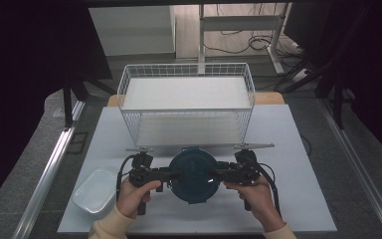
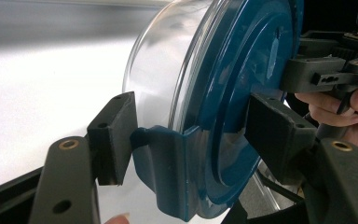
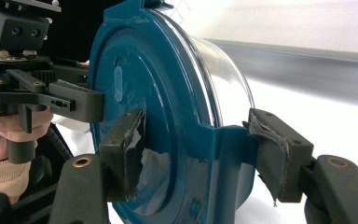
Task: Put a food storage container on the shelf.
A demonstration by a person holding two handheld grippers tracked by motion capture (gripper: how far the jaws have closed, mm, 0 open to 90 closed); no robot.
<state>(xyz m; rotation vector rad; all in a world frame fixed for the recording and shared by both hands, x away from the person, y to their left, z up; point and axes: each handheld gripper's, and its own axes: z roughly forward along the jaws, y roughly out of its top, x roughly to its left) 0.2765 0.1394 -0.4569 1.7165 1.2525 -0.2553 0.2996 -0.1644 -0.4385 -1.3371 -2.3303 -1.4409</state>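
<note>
Two grippers clamp one round container between them: our left gripper (image 1: 171,175) has its jaws closed on the teal latch tab at the rim of the container (image 1: 193,174), one pad (image 2: 113,135) against the tab's outer tip and the other on the lid face. Our right gripper (image 1: 218,174) grasps the opposite tab the same way, its worn pad (image 3: 126,149) pressed on the lid (image 3: 144,116). The clear bowl wall (image 2: 158,74) points away from both cameras. From above, the container sits near the front middle of the white table (image 1: 298,199), just in front of the wire basket (image 1: 186,102), whose lower edge is close behind it. Bare tabletop lies to the right; a clear plastic tub (image 1: 97,191) stands near our left hand (image 1: 134,191). Whether the container rests on the table or hangs above it, we cannot tell; its contents are hidden under the lid
</note>
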